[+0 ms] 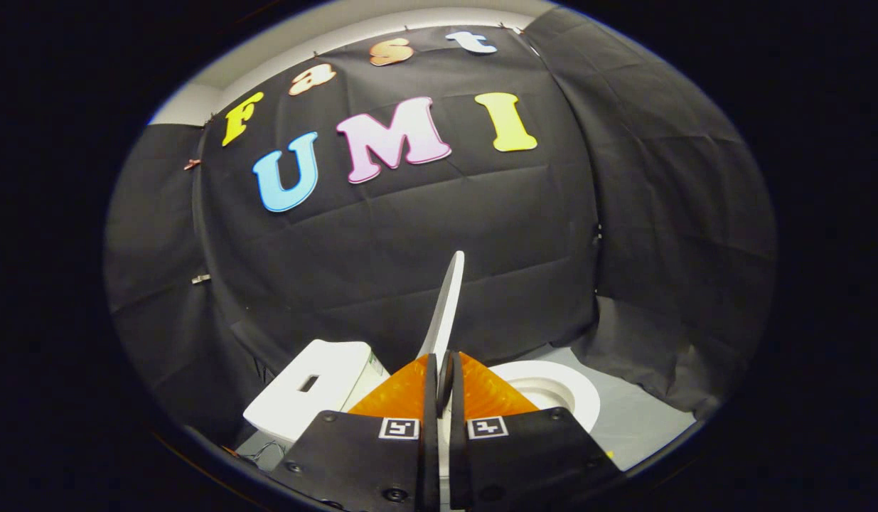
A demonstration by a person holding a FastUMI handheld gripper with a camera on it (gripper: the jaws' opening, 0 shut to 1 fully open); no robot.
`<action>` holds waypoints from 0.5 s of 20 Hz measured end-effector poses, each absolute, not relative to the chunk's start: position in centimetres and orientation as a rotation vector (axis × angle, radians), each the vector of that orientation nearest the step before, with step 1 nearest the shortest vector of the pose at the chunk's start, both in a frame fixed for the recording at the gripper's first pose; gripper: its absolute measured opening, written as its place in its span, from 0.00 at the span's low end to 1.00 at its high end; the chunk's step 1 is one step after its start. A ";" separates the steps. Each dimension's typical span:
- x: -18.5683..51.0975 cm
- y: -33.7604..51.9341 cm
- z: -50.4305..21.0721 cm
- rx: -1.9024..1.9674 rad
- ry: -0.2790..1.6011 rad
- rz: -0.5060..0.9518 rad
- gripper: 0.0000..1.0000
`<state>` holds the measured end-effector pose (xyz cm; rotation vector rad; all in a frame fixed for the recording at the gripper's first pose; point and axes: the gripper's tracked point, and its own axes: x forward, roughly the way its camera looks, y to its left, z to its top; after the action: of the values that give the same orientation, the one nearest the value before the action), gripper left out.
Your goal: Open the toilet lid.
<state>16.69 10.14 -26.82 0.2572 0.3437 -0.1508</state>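
The white toilet lid point(449, 299) shows edge-on as a thin blade rising straight out from between my fingers, lifted off the seat. My gripper point(444, 364) is shut on the lid's lower edge, with both fingers pressed against its two faces. To the right of the fingers lies the white seat ring point(563, 390) with the open bowl inside it. The white tank point(311, 391) sits to the left of the fingers, a dark slot in its top. The lid's hinge end is hidden behind my fingers.
Black cloth walls stand close behind the toilet and wrap round both sides. A pale grey floor point(638, 427) shows to the right of the seat. Thin cables point(264, 449) lie below the tank.
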 end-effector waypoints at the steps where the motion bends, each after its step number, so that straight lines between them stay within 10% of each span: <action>1: 16.9 11.0 -26.5 0.240 0.341 -0.143 0.11; 10: 18.2 21.0 -24.2 0.031 0.312 -0.053 0.11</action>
<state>18.16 20.99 -24.15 0.0307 0.3123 -0.0526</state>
